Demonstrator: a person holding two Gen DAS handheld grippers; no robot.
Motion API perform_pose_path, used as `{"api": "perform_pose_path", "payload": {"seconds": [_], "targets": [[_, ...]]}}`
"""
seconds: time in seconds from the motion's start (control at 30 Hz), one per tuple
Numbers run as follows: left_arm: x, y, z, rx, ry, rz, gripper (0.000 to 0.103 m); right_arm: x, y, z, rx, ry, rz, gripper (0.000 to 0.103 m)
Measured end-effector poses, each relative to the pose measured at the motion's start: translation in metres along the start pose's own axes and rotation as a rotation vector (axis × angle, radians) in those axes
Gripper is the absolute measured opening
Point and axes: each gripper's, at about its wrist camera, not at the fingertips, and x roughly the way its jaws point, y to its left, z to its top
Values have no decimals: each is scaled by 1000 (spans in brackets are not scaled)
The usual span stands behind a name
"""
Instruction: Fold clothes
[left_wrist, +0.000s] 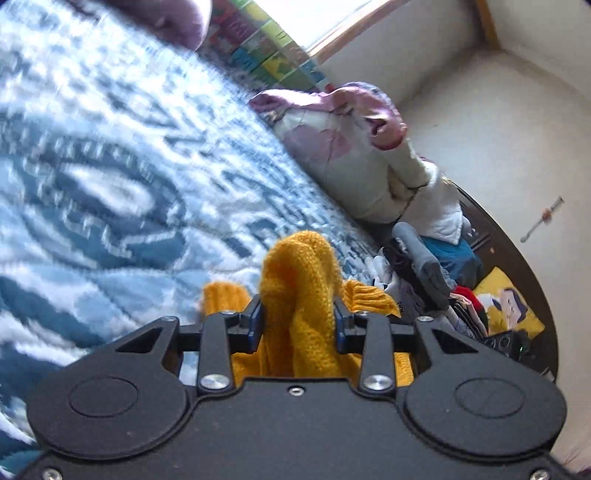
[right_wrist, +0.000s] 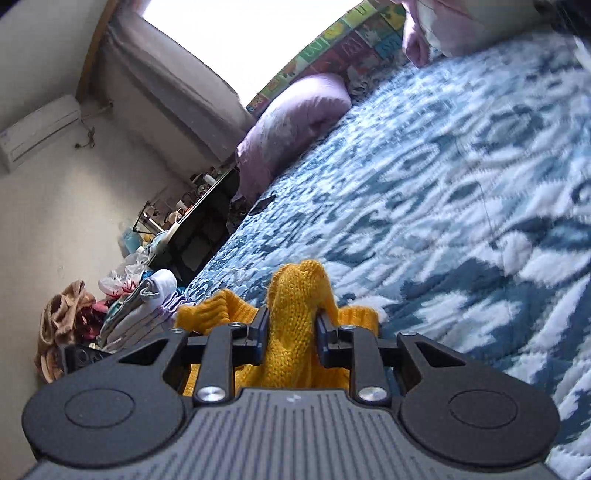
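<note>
Closest to me, my left gripper (left_wrist: 299, 321) is clamped on a bunched ridge of the yellow knit sweater (left_wrist: 301, 280), the wool pushing up between the blue pads and spilling down under the tool; my right gripper (right_wrist: 291, 328) pinches another thick fold of the same sweater (right_wrist: 295, 295) in the same way. I judge that I hold it at two places so the garment hangs or stretches between my hands and I can steer an edge, though neither view shows the span between the grips, so I cannot tell how much of it is already folded. Both views are tilted and the pattern is smeared, which suggests the tools are moving. Just beyond the wool lies the blue and white quilt (left_wrist: 110, 184) on the bed, a broad flat stretch that suits laying a garment out. At the near bed edge on the left view sits a heap of mixed clothes (left_wrist: 424, 273), and on the right view another stack of folded pale clothing (right_wrist: 147, 299), with a tan bundle beside it. Further off rest a white and purple duvet bundle (left_wrist: 351, 155) and a lilac pillow (right_wrist: 295, 114) against a colourful lettered headboard mat (right_wrist: 332, 44). Farthest is the bright window and a wall air conditioner (right_wrist: 37, 129).
</note>
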Motion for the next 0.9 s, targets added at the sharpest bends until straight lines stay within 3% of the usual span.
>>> {"api": "perform_pose_path", "payload": {"seconds": [0.1,0.17,0.23,0.3,0.37,0.43,0.5,0.6,0.7,0.83,0.9], "targets": [[8,10,-2,-55,31,29,34,6,-9,-6,33,6,-22,32],[12,15,-3,-84,38,27,34,11,-17,-10,83,19,-18,41],[12,15,-1,-96,32,24,39,11,-23,-10,131,13,-16,45],[5,6,2,-63,28,39,51,4,-17,-7,110,-8,-41,55],[-7,-11,5,19,5,103,59,-8,-3,-5,43,-33,-70,64],[-25,-32,4,141,-40,186,60,-23,18,-10,-95,-58,-87,65],[-46,-50,-3,239,-90,221,60,-37,38,-15,-232,-83,-104,65],[-68,-77,-23,387,-126,236,60,-60,68,-22,-439,-120,-129,64],[-74,-101,-43,553,-127,235,60,-66,94,-45,-630,-89,-98,62],[-64,-106,-54,633,-106,208,60,-55,106,-63,-713,-74,-69,62],[-51,-97,-60,670,-48,224,59,-46,100,-67,-716,-34,-82,62]]}}
